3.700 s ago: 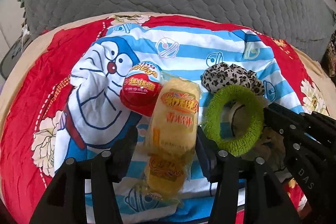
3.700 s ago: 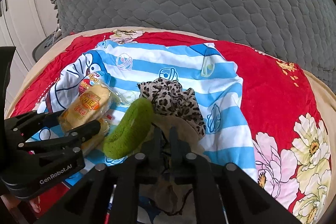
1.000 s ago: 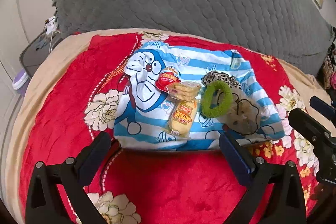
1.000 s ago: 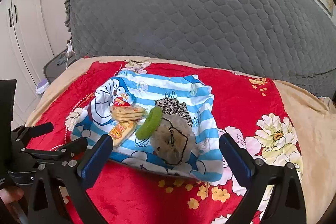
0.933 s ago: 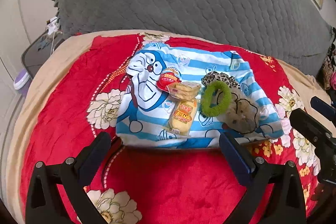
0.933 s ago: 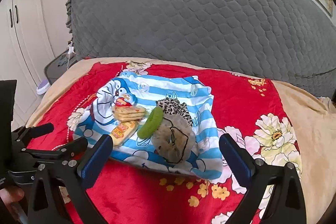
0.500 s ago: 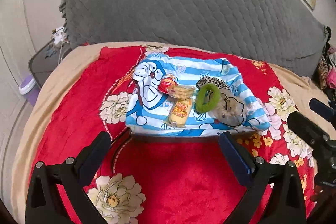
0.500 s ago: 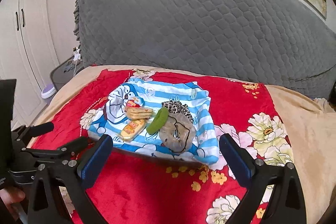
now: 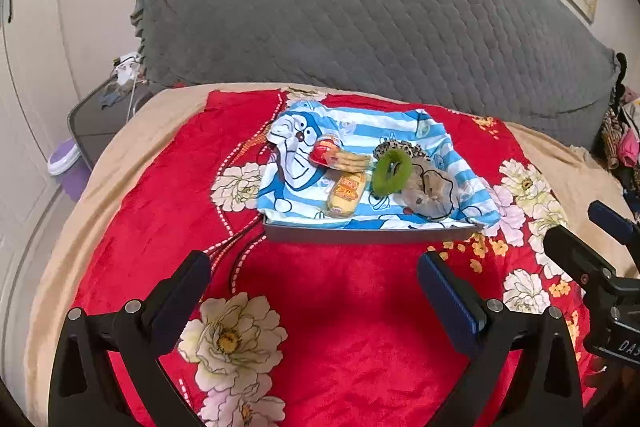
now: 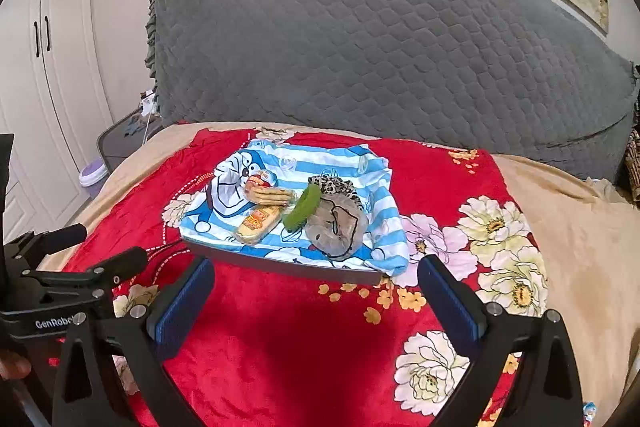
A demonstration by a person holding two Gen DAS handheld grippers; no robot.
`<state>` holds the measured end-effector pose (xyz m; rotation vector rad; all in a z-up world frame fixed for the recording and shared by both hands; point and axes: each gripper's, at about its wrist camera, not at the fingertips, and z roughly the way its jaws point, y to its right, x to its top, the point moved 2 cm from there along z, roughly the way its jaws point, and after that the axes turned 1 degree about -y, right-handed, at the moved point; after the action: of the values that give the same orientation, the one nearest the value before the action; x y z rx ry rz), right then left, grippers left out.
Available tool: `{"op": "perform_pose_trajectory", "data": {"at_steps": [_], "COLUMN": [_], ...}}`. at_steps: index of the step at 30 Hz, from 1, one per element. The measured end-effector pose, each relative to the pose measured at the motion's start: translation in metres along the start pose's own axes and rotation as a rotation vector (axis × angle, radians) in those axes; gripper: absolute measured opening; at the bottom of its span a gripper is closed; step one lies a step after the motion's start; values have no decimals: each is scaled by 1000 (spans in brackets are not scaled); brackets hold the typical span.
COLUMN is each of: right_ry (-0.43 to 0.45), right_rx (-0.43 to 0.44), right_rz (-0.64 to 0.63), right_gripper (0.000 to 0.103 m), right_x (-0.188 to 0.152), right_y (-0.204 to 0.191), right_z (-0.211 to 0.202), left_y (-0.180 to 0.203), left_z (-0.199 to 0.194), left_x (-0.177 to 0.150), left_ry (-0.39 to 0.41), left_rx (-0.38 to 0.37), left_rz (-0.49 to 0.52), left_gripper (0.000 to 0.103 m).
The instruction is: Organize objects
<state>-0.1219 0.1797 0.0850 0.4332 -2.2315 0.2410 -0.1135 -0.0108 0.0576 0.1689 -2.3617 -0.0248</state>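
A board draped in a blue-striped Doraemon cloth (image 9: 360, 131) (image 10: 360, 167) lies on the red floral blanket. On it sit a red snack pack (image 9: 325, 150) (image 10: 260, 182), a cracker pack (image 9: 352, 160) (image 10: 272, 195), a yellow cake pack (image 9: 347, 193) (image 10: 259, 219), a green scrunchie (image 9: 392, 171) (image 10: 304, 207), a leopard scrunchie (image 9: 394, 146) (image 10: 334, 185) and a tan hair net (image 9: 430, 193) (image 10: 338, 225). My left gripper (image 9: 314, 291) and right gripper (image 10: 316, 293) are open and empty, well short of the board.
The grey quilted headboard (image 10: 380, 47) rises behind the bed. A dark side table (image 9: 100, 115) and a purple bin (image 9: 66, 163) stand at the left, with white wardrobe doors (image 10: 44, 67) beyond. The red blanket (image 9: 340, 307) spreads below both grippers.
Both grippers have let go and drawn far back and up from the board. The items lie where they were placed. Both sets of jaws have opened wide.
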Motion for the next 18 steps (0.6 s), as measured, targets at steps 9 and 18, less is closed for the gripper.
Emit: {"op": "perform_pose_trajectory", "data": {"at_steps": [9,18], "right_ry": [60,53], "right_rx": [-3,-9], "right_rz": [2,6], "right_gripper": [102,102], "right_x": [-9,-32], "right_y": [0,-1], "right_z": [-32,-37], "left_y": [-1,-3], "left_z": [-31,-36], "left_x": [-10,-35], "left_ry": [35,37], "left_rx": [-8,13], "left_rz": [-6,1], "left_gripper": [103,103]}}
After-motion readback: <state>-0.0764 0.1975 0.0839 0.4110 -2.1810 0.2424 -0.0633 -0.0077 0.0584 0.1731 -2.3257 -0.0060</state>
